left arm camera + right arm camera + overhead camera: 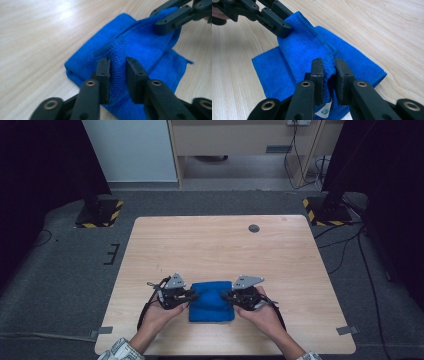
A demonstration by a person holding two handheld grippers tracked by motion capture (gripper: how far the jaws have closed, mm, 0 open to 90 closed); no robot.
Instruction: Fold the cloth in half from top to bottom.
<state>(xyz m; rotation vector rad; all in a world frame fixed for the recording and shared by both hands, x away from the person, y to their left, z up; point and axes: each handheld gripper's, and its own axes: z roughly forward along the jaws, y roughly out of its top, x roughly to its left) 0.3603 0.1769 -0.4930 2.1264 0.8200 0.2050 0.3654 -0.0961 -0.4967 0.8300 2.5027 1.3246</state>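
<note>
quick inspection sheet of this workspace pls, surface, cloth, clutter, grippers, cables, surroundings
surface: light wooden table, dark round cap near its far edge
job's things: folded blue cloth at the near edge, top hem lifted between both grippers
clutter: nothing seen
grippers: left gripper with the raised hem between its jaws, a gap on one side; right gripper pinches the other end, white tag below
cables: black cables on the floor at right
surroundings: grey carpet, striped stand bases, wooden furniture behind
</note>
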